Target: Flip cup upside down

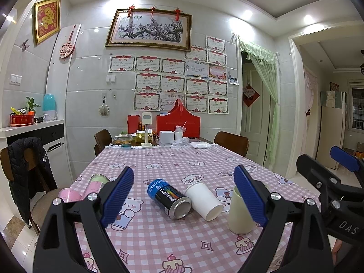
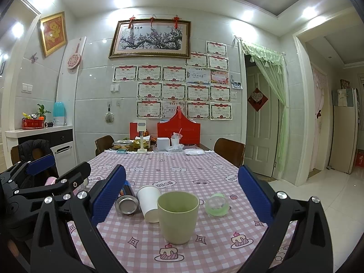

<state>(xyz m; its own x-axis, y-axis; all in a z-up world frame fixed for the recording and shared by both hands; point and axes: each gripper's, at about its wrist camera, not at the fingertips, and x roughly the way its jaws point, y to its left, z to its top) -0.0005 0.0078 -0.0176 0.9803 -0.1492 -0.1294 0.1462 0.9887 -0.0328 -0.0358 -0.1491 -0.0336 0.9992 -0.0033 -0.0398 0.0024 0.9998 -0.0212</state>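
A pale green cup [image 2: 178, 217] stands upright, mouth up, on the pink checked tablecloth [image 2: 182, 168]. It sits between the fingers of my open right gripper [image 2: 182, 201], nearer the camera than the tips and not touched. In the left wrist view the same cup [image 1: 238, 213] is partly hidden behind the right finger of my open, empty left gripper [image 1: 184, 196]. A white paper cup [image 2: 148, 202] lies on its side just left of the green cup.
A blue CoolTowel can [image 1: 169, 198] lies on its side beside the paper cup [image 1: 203, 201]. A green tape roll [image 2: 217, 204] lies right of the green cup. Pink and green containers [image 1: 95, 183] are at the table's left edge. Boxes and clutter fill the far end; chairs surround the table.
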